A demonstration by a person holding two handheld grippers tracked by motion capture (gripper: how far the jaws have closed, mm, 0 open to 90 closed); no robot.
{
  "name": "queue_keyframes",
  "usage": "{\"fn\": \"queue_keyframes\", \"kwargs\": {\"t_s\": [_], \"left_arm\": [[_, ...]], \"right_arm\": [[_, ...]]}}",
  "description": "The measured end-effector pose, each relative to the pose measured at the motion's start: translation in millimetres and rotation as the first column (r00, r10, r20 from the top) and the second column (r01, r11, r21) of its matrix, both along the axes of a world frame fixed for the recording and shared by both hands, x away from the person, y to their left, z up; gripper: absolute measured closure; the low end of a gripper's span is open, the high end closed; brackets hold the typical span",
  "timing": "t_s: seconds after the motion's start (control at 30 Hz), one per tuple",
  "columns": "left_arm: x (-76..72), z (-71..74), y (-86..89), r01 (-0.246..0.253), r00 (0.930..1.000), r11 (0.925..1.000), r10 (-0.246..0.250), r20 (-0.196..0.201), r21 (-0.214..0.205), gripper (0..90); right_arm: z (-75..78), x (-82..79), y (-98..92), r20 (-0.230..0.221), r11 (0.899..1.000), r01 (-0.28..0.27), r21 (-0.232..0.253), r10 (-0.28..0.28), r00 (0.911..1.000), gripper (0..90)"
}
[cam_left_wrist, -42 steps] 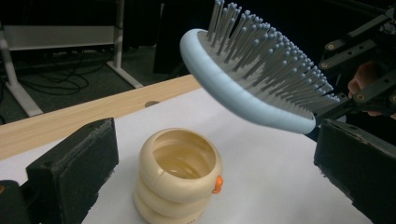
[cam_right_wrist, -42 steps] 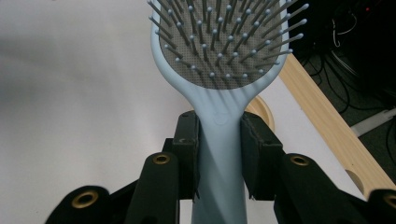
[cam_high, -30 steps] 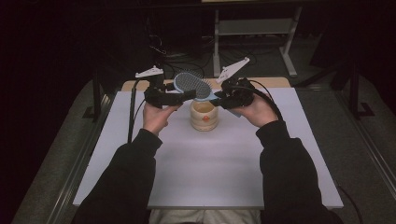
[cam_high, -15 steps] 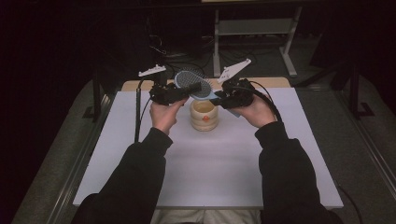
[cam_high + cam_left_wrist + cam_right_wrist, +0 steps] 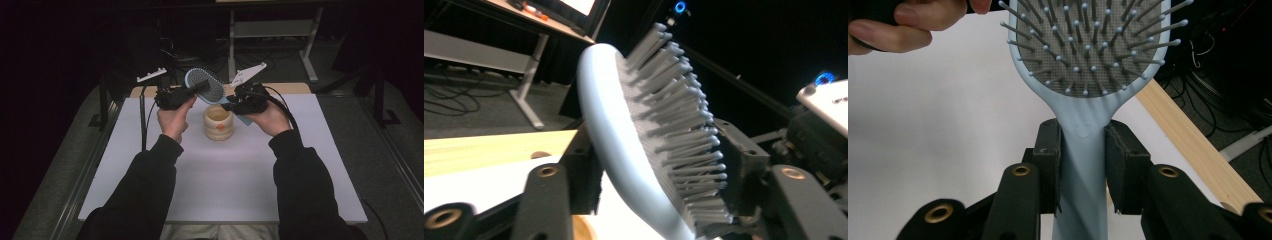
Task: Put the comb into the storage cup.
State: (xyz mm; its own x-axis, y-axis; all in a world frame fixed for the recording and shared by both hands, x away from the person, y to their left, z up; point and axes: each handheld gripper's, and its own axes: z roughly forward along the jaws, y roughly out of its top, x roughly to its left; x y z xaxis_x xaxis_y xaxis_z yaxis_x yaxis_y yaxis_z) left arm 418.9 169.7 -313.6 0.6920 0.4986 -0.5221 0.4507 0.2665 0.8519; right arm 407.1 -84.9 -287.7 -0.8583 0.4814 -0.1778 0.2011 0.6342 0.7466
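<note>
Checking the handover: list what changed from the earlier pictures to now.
The left gripper has just been closing its fingers on the hairbrush head, one behind its back, one at the bristles. The right gripper kept its hold on the handle, and the cup stayed put on the table.

The room is dark. A white table [image 5: 310,150] with a wooden edge [image 5: 292,88] stands on grey carpet floor [image 5: 380,165]. Behind it stands a white desk frame [image 5: 272,30], and black cables [image 5: 172,52] lie on the floor.
</note>
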Motion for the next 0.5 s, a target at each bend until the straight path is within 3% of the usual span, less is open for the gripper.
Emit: {"fn": "queue_keyframes", "kwargs": {"t_s": [0.1,0.17,0.27,0.3,0.4,0.5], "left_arm": [[1.2,2.5,0.0,0.02,0.9997,0.9998,-0.02,0.01,0.002,50.2],[0.0,5.5,-1.8,0.018,0.9994,0.9994,-0.019,0.027,0.028,52.4],[-1.3,9.4,-5.6,-0.003,0.998,0.9921,-0.005,0.063,0.125,54.4],[-0.8,9.7,-5.6,0.0,0.9976,0.9908,-0.009,0.069,0.135,54.9],[2.2,11.2,-1.4,0.021,0.9972,0.9955,-0.027,0.07,0.092,55.9],[4.4,18.1,0.5,0.001,0.9965,0.9917,-0.012,0.083,0.129,55.8]], "right_arm": [[-0.6,2.3,1.9,-0.004,1.0,0.009,-0.006,-0.009,0.9999,67.6],[-2.0,3.6,2.6,-0.01,1.0,0.01,-0.006,-0.01,0.9999,66.5],[-1.8,4.8,1.6,-0.011,1.0,0.015,0.02,-0.015,0.9998,65.1],[0.0,5.0,0.3,-0.018,0.999,0.016,0.045,-0.015,0.9997,63.7],[0.8,6.4,-1.1,-0.031,0.999,0.027,0.04,-0.026,0.9992,59.5],[-0.2,8.1,-5.1,-0.051,0.998,0.043,0.054,-0.041,0.9978,50.5]]}}
